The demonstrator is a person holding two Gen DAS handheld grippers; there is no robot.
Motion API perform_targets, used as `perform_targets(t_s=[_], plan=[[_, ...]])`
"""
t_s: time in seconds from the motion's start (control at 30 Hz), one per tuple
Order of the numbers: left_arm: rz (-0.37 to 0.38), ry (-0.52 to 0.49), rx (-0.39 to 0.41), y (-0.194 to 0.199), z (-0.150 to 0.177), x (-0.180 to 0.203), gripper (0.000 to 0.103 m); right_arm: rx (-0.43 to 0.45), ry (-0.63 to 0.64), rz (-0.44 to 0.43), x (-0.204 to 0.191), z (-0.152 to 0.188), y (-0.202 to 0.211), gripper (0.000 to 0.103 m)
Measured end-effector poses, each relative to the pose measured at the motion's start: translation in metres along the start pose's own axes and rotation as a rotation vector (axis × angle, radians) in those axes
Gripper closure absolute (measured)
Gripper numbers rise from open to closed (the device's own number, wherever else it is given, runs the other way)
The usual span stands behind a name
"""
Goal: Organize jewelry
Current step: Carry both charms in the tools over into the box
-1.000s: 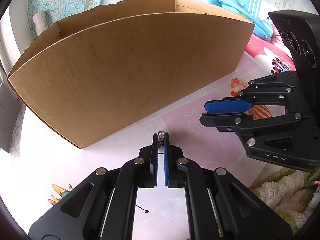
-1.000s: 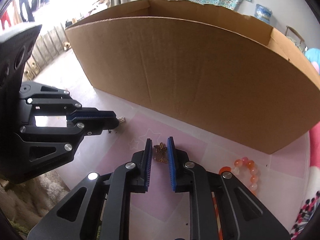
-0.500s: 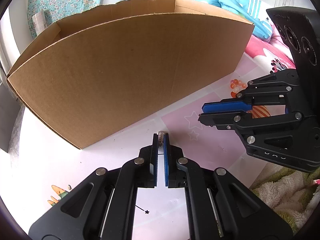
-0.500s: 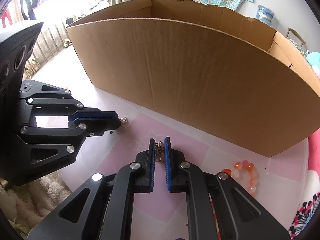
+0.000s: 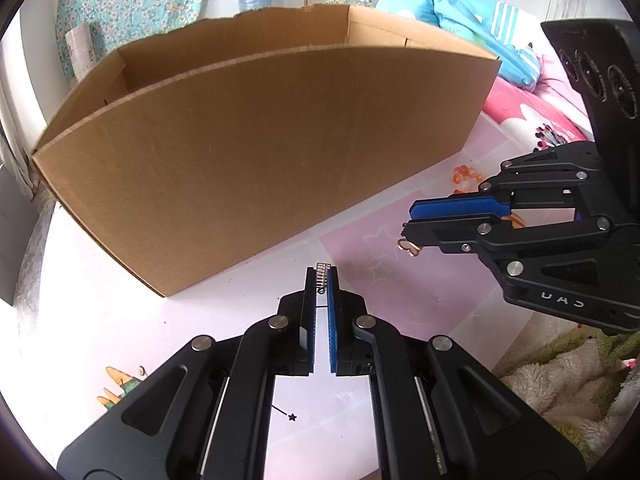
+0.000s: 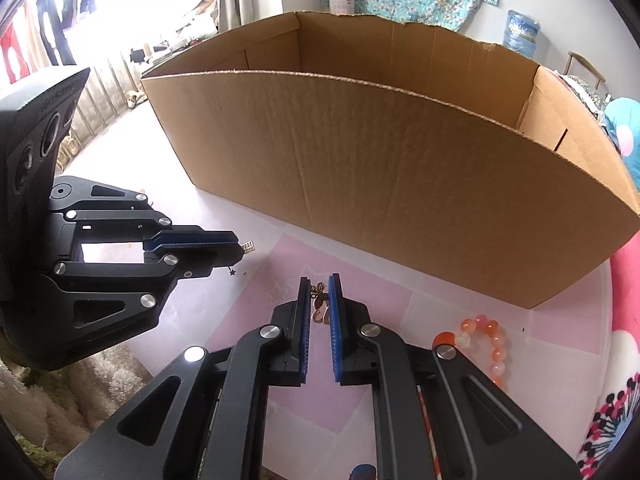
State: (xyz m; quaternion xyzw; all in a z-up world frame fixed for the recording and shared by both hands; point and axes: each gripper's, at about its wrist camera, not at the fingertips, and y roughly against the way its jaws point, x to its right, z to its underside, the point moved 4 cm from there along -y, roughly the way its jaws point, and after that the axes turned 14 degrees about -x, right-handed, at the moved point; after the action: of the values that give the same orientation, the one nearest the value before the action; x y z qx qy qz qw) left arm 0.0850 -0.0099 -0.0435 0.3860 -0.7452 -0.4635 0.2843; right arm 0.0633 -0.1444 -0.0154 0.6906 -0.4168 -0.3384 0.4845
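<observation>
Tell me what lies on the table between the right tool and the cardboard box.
Nothing: from the right tool to the cardboard box, the right wrist view shows only bare pink mat.

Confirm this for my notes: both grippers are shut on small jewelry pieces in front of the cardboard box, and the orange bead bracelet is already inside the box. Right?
Not quite. The bead bracelet lies on the table in front of the cardboard box, as the right wrist view shows. The rest holds: left gripper and right gripper each pinch a small piece.
</observation>
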Motion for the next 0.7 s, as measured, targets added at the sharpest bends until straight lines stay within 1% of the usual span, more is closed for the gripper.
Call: perform_targets(t_s=[0.2,0.27,0.4,0.5,0.6,0.7], plan=[[0.000,-0.001,0.031,0.018,0.004,0.003,0.099,0.034,0.002,0.006,0.000,0.005,0.011,0.094],[0.013,-0.003,0.048,0.027,0.003,0.006,0.099,0.055,0.001,0.009,0.001,0.006,0.021,0.094],[0.025,-0.035,0.099,0.054,-0.001,0.019,0.099,0.111,-0.018,-0.027,0.006,0.007,0.046,0.094],[0.044,-0.069,0.160,0.083,-0.012,0.027,0.099,0.167,-0.022,-0.048,0.013,0.005,0.073,0.094],[0.066,-0.095,0.208,0.103,-0.023,0.031,0.099,0.229,-0.007,-0.045,0.021,-0.001,0.099,0.094],[0.058,-0.140,0.252,0.121,-0.042,0.032,0.099,0.275,0.014,-0.041,0.034,-0.017,0.121,0.094]])
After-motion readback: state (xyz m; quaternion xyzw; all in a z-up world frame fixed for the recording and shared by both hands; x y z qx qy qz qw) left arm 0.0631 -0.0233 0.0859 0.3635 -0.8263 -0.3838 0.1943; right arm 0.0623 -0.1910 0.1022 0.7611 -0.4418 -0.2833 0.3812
